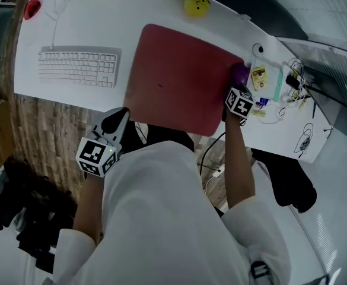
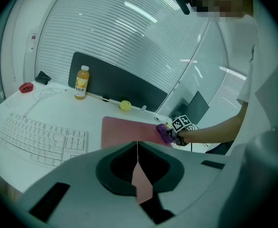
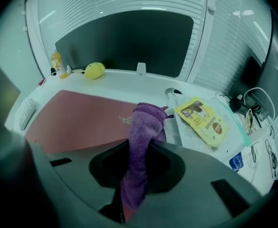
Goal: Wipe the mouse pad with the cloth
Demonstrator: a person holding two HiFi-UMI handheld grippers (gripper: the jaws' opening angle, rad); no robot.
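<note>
A large dark-red mouse pad (image 1: pixel 182 79) lies on the white desk (image 1: pixel 72 25); it also shows as the mouse pad (image 2: pixel 129 129) and the mouse pad (image 3: pixel 77 120). My right gripper (image 1: pixel 237 85) is shut on a purple cloth (image 3: pixel 143 137), which rests at the pad's right edge; the cloth (image 1: pixel 240 72) shows there and the cloth (image 2: pixel 166 132) too. My left gripper (image 1: pixel 115 120) hangs off the desk's near edge, below the pad's left corner, with its jaws closed together and nothing between them.
A white keyboard (image 1: pixel 78 67) lies left of the pad. A yellow toy (image 1: pixel 196 5) and an orange juice bottle (image 2: pixel 81 82) stand at the back. A yellow packet (image 3: pixel 203 120), cables and small items (image 1: pixel 292 82) crowd the right end. A red object (image 1: pixel 32 8) sits far left.
</note>
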